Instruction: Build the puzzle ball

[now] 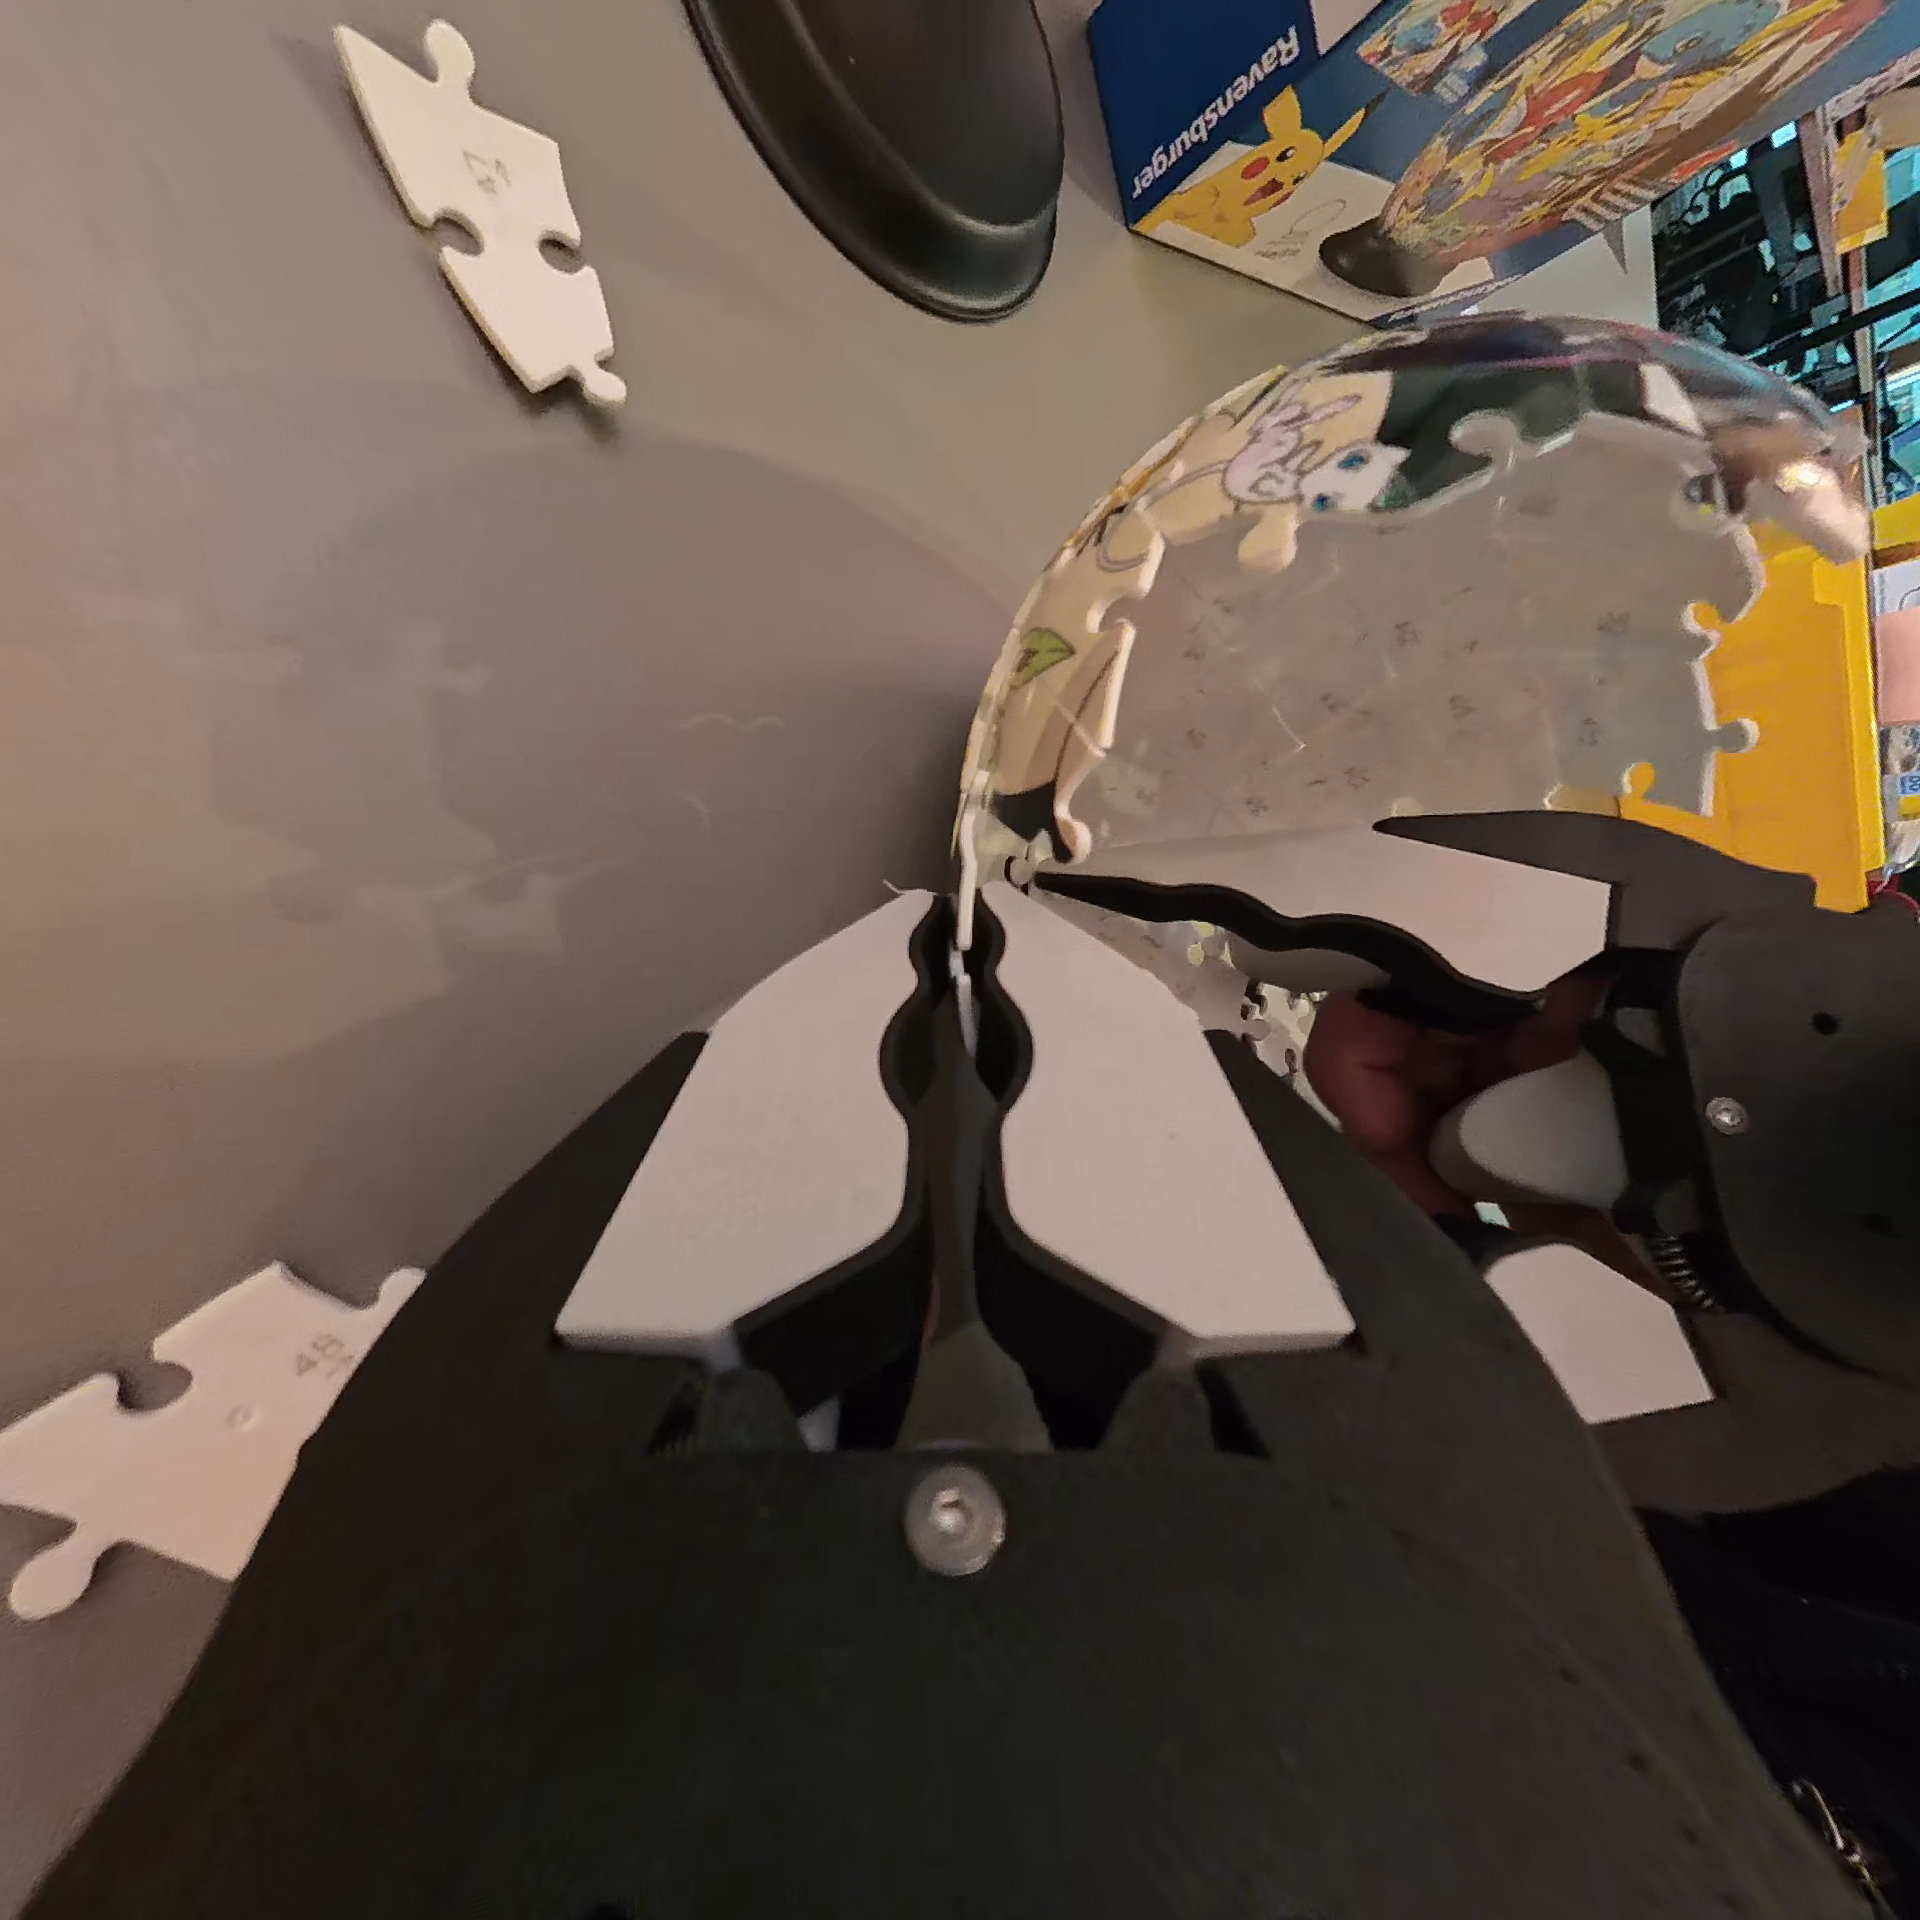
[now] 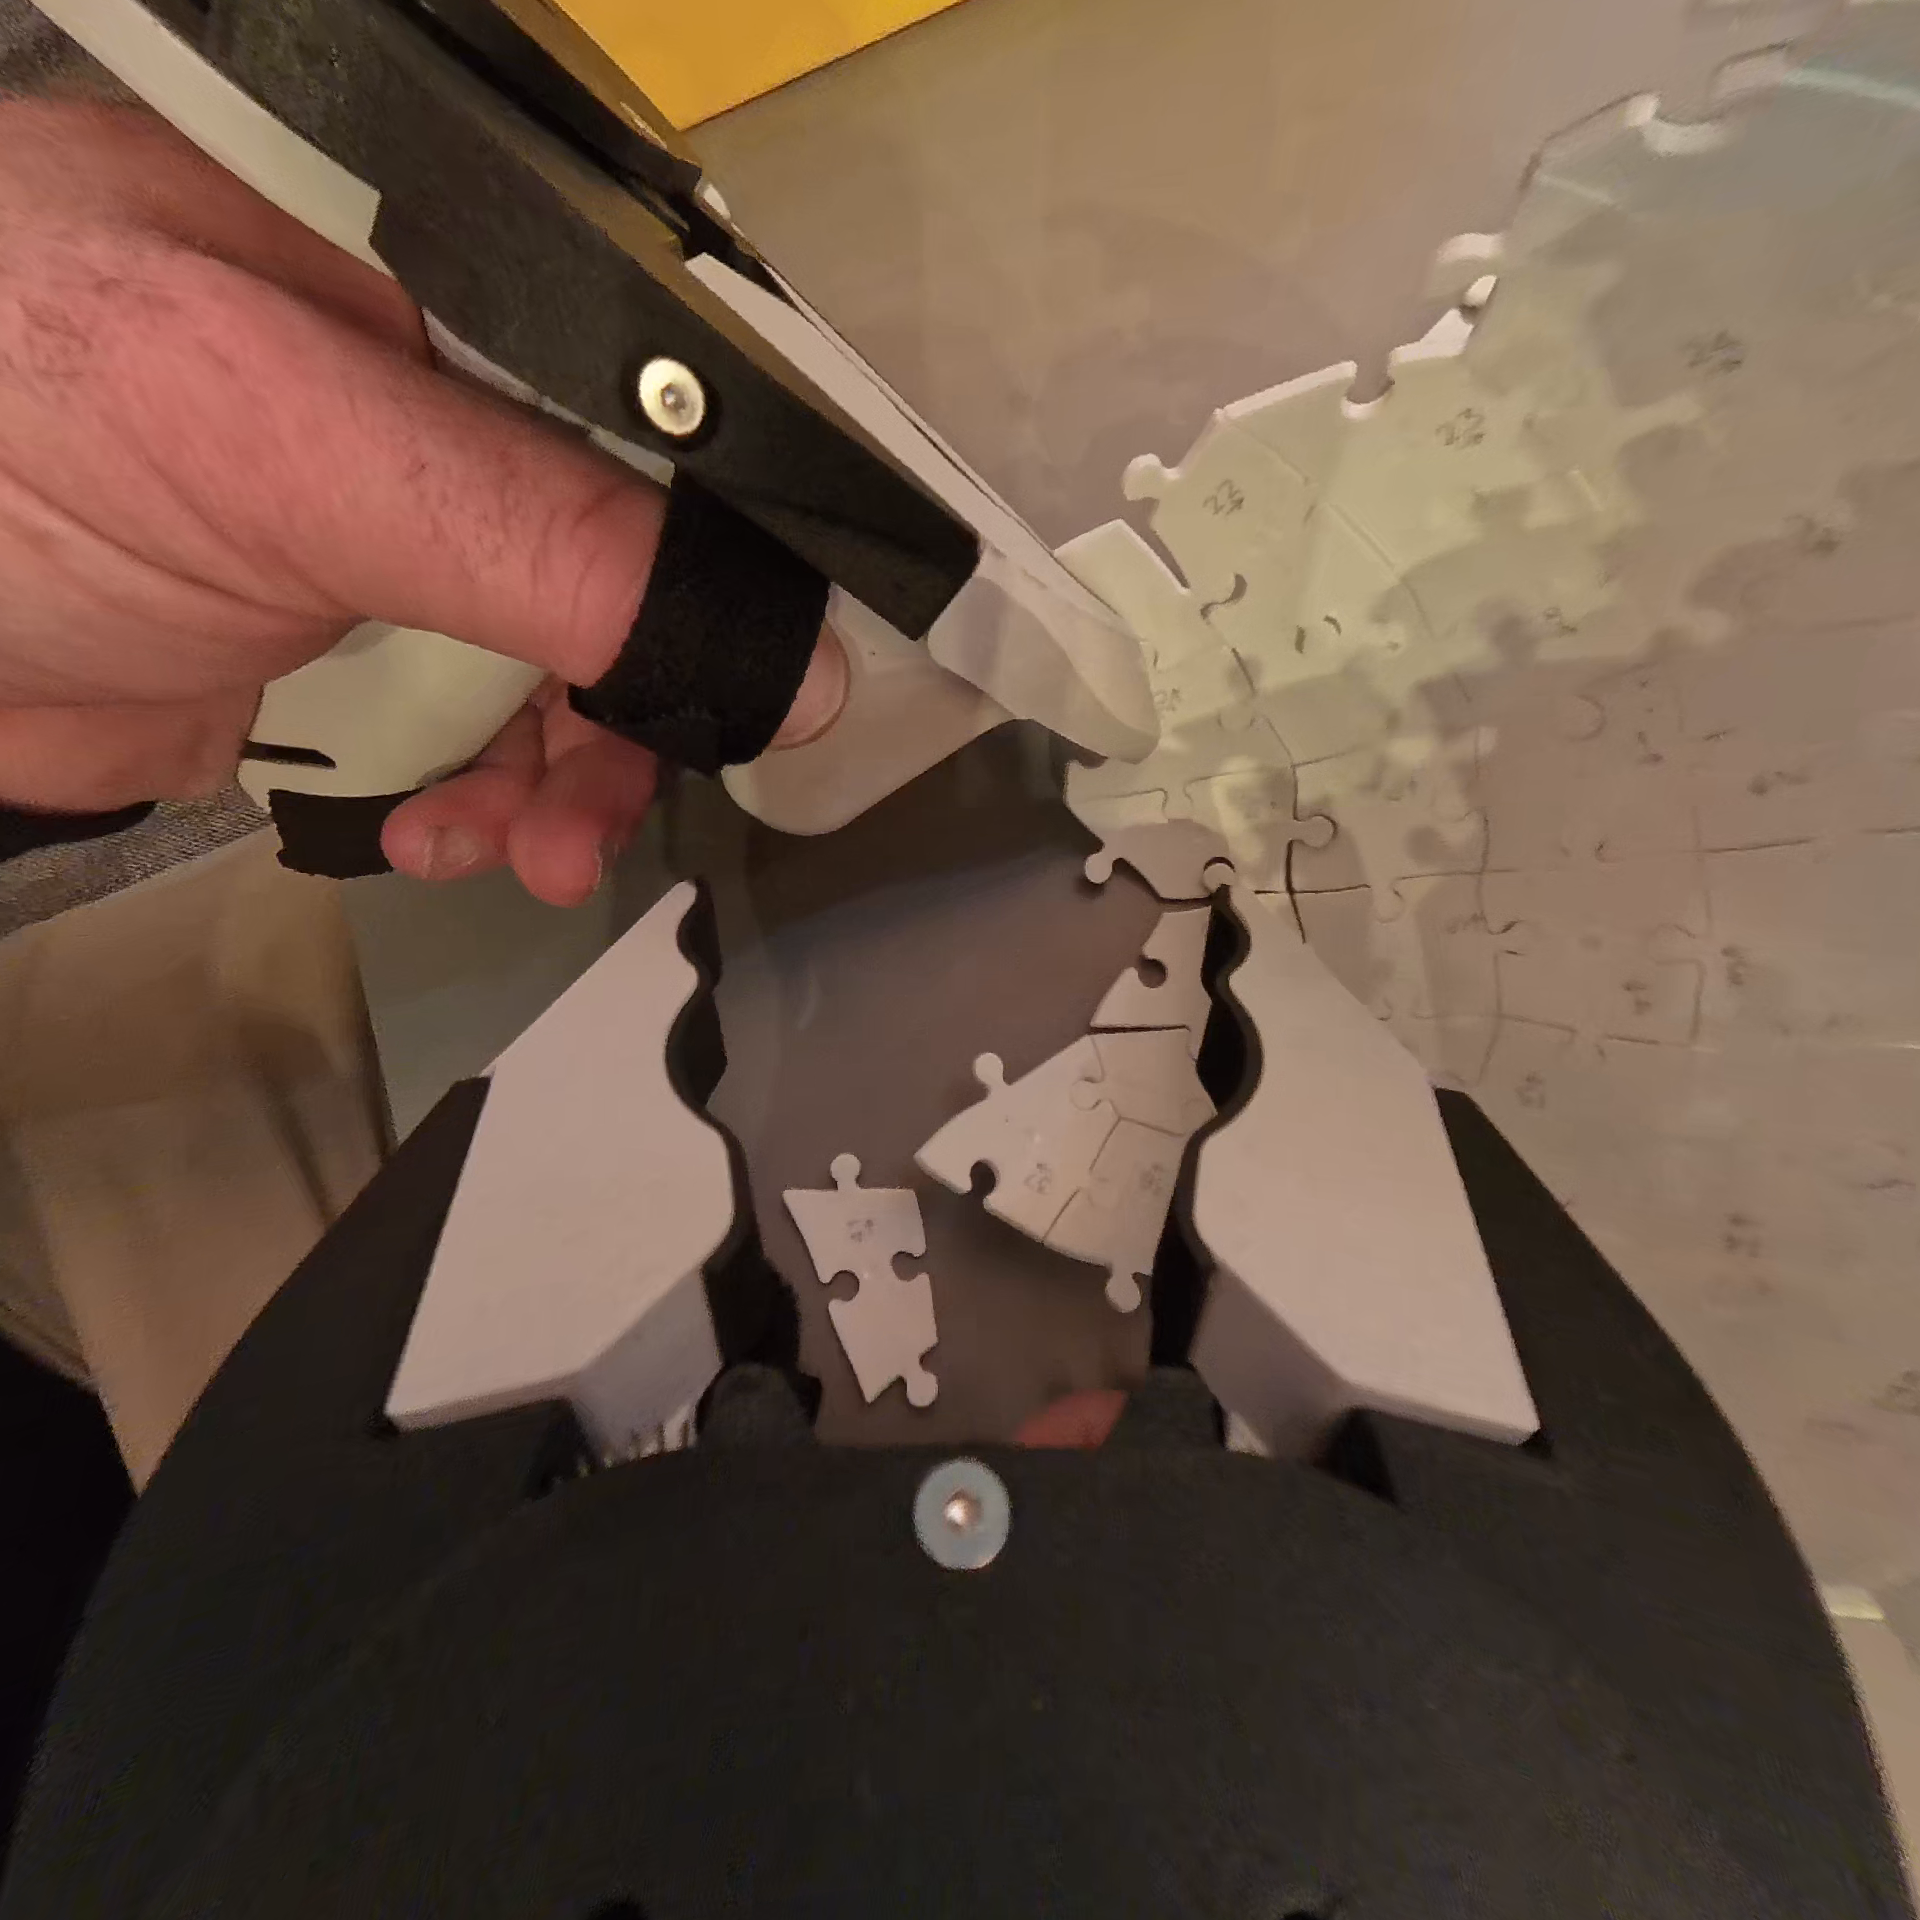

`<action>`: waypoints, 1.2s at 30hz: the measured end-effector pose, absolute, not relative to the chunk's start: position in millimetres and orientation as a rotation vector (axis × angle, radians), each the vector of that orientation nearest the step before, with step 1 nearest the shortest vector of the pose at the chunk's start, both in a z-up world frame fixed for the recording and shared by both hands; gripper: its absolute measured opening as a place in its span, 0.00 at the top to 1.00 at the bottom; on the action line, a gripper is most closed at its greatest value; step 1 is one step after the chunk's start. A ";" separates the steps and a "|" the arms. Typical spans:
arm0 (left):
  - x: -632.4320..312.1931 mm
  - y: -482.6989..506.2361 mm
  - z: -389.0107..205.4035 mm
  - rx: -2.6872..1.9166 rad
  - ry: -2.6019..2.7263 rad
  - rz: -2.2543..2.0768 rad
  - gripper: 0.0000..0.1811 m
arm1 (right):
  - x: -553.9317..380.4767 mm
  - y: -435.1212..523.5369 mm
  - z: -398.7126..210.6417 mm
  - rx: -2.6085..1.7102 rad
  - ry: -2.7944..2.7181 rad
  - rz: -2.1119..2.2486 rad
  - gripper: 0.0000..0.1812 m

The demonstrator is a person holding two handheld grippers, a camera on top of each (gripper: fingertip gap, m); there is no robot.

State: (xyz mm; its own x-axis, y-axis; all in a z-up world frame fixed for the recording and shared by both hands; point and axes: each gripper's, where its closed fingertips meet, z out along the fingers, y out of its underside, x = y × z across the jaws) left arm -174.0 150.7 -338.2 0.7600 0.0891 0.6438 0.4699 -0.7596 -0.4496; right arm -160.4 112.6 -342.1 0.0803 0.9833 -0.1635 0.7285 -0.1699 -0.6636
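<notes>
Right now we are holding the half-built puzzle ball (image 1: 1382, 665) off the grey table (image 1: 520, 727) with our left gripper (image 1: 961, 925); its jaws are pressed together, pinching the thin lower edge of the shell. From the left wrist view the ball is showing as a curved dome, printed cartoon pieces along its top and left rim, pale numbered backs inside. Our right gripper (image 2: 961, 914) is sitting with its jaws spread wide; the right finger (image 2: 1340, 1195) is lying against the inside of the shell, but whether it is touching we cannot tell. The left finger (image 2: 582, 1174) is standing free.

Between those spread fingers we are seeing loose pieces lying face down on the table: a joined pair of pieces (image 2: 878, 1283) and a fan-shaped cluster (image 2: 1081, 1153). In the right wrist view our left hand (image 2: 260, 499) is wrapping the left gripper's handle, a black strap (image 2: 707, 644) round one finger.

Toward the far edge of the table, a black round stand (image 1: 894, 156) is resting beside the colourful puzzle box (image 1: 1351, 135). Another white pair of pieces (image 1: 483, 203) is lying to the left of the stand, well apart from the ball, and a white numbered piece (image 1: 197, 1423) is lying near the table's near left edge, partly under our left gripper
</notes>
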 end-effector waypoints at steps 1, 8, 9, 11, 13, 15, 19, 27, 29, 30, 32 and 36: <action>-174.1 150.7 -338.4 -2.340 -0.422 -0.816 0.99 | -160.4 113.4 -342.4 -1.949 -1.685 0.827 0.50; -173.2 150.2 -337.2 -2.328 -0.448 -0.820 0.99 | -163.5 113.3 -341.3 -1.965 -1.607 0.848 0.49; -173.1 150.0 -337.0 -2.326 -0.454 -0.828 0.99 | -164.5 112.4 -340.9 -1.967 -1.593 0.855 0.48; -172.8 149.6 -336.9 -2.321 -0.465 -0.840 0.99 | -165.7 111.6 -341.4 -1.964 -1.573 0.854 0.47; -173.1 149.6 -336.9 -2.321 -0.468 -0.834 0.99 | -166.6 112.4 -342.2 -1.966 -1.557 0.836 0.47; -173.6 149.7 -337.4 -2.322 -0.471 -0.835 0.99 | -166.9 112.9 -343.8 -1.960 -1.557 0.798 0.48; -174.4 149.1 -338.6 -2.319 -0.486 -0.849 0.99 | -165.3 116.9 -346.3 -1.953 -1.596 0.737 0.53; -175.2 148.8 -339.4 -2.325 -0.496 -0.841 0.99 | -162.3 115.2 -353.6 -1.909 -1.765 0.550 0.52; -175.2 148.7 -339.2 -2.325 -0.496 -0.837 0.99 | -161.3 115.5 -353.6 -1.918 -1.780 0.552 0.52; -175.0 148.6 -338.9 -2.326 -0.488 -0.833 0.99 | -161.1 116.5 -353.2 -1.918 -1.774 0.560 0.53; -175.1 148.8 -338.4 -2.315 -0.491 -0.832 0.99 | -161.5 116.9 -351.2 -1.934 -1.739 0.618 0.54; -175.0 149.3 -337.5 -2.311 -0.459 -0.807 0.99 | -162.4 113.3 -349.9 -1.937 -1.737 0.663 0.51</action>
State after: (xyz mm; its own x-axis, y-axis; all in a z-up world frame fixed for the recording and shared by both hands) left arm -175.0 149.3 -337.5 0.7507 0.1108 0.6513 0.5032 -0.7346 -0.4551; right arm -162.4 113.3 -349.9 0.0900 0.9945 -0.0529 0.7771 -0.1033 -0.6208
